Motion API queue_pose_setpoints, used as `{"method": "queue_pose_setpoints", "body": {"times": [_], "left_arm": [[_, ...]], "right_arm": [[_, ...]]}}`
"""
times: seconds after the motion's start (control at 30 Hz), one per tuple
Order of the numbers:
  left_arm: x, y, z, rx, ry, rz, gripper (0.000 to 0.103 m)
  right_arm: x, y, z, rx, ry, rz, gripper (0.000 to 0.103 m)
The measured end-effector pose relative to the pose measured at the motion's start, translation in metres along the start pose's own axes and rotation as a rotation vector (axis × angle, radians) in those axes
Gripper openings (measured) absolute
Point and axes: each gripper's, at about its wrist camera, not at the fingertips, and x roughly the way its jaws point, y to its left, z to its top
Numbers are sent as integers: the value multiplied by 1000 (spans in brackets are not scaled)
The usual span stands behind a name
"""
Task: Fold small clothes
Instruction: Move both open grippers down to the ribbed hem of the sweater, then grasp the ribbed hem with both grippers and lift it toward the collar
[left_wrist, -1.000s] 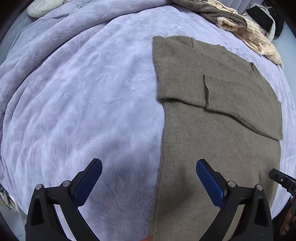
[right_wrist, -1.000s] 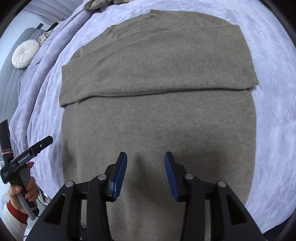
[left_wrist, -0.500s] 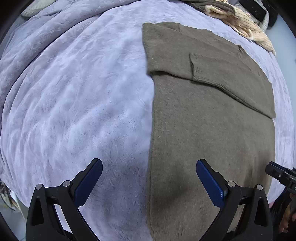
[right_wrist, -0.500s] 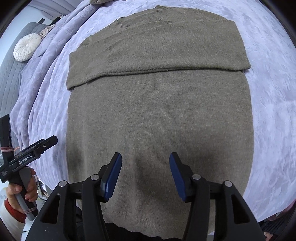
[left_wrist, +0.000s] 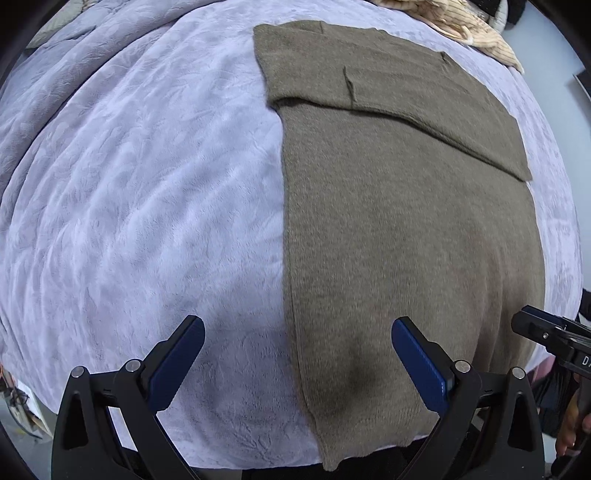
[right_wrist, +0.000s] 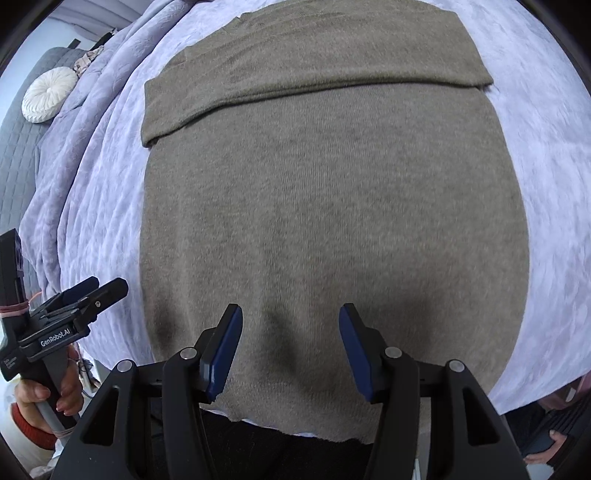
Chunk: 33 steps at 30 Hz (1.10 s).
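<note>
On the lilac blanket (left_wrist: 147, 184), your olive sweater (right_wrist: 325, 206) has sleeves folded in; left gripper (left_wrist: 297, 354) and right gripper (right_wrist: 290, 349) hover, jaws apart and empty, hem fold remaining.

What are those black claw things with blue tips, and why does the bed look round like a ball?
Those claws are grabbing tools. A person holds one in each hand, and each tool carries a small camera that looks down along its two fingers. The camera's lens bends the picture, so the flat bed looks round.

One picture comes from the left gripper, the other from the right gripper. In the right picture you can see the hand holding the left tool.

On the lilac blanket lies a brownish-green sweater, its sleeves already folded across the top. Farther back are a cream knit garment and a round white cushion.

Both grippers are open above the sweater's lower part. Nothing is held.
</note>
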Motion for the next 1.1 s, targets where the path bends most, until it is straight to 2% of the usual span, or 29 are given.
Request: {"method": "queue_pose_setpoints", "body": {"times": [0.27, 0.5, 0.63, 0.7, 0.83, 0.97, 1.0, 1.03, 1.1], "left_arm": [[12, -5, -26, 72, 67, -105, 102], [23, -17, -56, 33, 129, -241, 102], [37, -32, -74, -9, 169, -240, 102], [46, -50, -81, -16, 181, -216, 102], [50, -65, -91, -9, 162, -169, 102], [51, -66, -95, -57, 141, -185, 101], [51, -65, -95, -71, 135, -193, 99], [50, -65, -95, -77, 130, -197, 92], [47, -61, -95, -70, 127, -175, 58]], "right_arm": [[6, -17, -35, 86, 14, -12, 58], [3, -69, -60, 128, 49, -14, 58], [-2, -107, -72, 141, 56, -20, 58], [-3, -120, -76, 145, 57, -17, 58], [5, -145, -85, 164, 83, 11, 64], [14, -159, -90, 173, 92, 84, 64], [17, -160, -90, 169, 83, 110, 64], [19, -164, -89, 169, 74, 134, 66], [24, -171, -90, 210, 77, 182, 66]]}}
